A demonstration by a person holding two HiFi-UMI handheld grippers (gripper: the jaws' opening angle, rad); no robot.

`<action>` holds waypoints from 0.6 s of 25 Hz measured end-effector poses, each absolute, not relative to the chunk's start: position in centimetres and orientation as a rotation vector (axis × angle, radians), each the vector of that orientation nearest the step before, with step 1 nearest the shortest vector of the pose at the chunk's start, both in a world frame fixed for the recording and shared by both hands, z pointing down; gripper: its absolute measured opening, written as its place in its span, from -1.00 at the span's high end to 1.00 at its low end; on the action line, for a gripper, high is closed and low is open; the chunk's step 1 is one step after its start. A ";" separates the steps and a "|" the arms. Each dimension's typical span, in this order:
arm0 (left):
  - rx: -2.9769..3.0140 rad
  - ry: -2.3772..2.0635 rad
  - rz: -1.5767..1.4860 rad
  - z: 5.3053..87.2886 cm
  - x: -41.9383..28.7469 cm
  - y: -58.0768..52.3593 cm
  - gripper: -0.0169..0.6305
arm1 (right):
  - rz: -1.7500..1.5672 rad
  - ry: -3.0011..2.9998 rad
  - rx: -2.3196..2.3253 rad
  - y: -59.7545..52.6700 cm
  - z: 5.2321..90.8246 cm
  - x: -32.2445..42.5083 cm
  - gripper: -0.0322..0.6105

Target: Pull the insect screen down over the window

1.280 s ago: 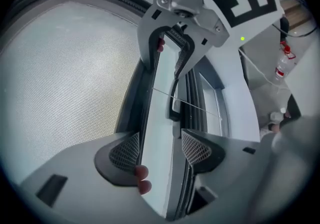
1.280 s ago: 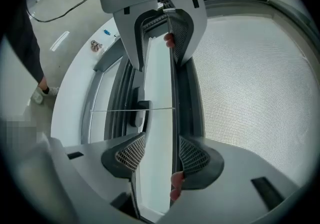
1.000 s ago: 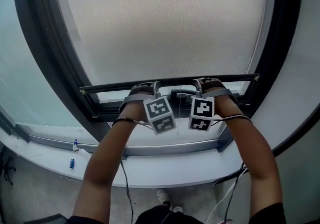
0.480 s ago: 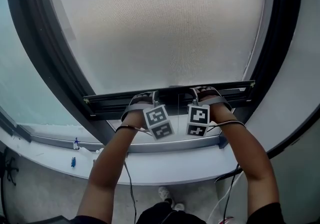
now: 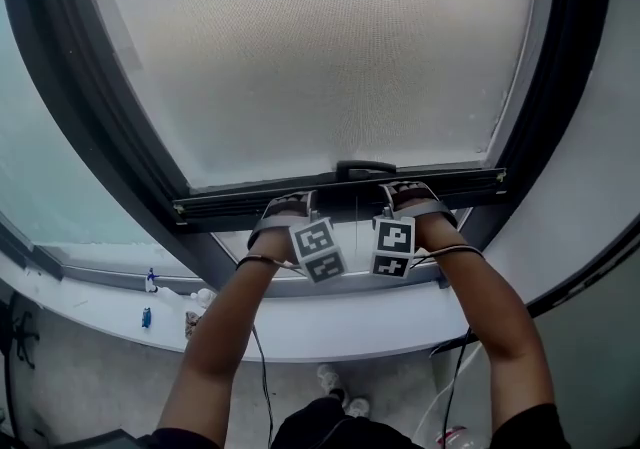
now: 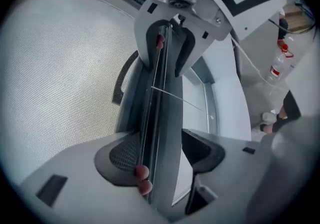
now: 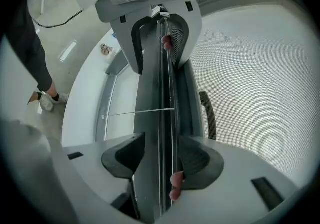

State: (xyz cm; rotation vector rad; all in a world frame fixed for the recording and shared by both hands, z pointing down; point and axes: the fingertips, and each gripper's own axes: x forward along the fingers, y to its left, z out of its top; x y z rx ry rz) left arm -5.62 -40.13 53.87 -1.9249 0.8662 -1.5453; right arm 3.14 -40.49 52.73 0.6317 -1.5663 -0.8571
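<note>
Left gripper and right gripper are both clamping the insect screen bottom bar, at 8 and 4 o'clock of its handle, bar hanging near the lower frame; best drawing both hands down evenly, keeping bar level in its tracks.

At the frame's bottom the right tool grips the screen's dark bottom bar, with the left tool gripping it at top centre. Mesh fills the right.
</note>
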 end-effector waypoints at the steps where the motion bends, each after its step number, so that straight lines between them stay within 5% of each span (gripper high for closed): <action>1: -1.929 0.869 -1.542 53.9 -5.7 -40.2 0.12 | -0.860 -1.566 0.633 -40.5 52.8 3.1 0.23; 15: -1.974 0.859 -1.551 55.0 -5.4 -39.7 0.12 | -0.837 -1.568 0.619 -40.2 54.0 3.2 0.23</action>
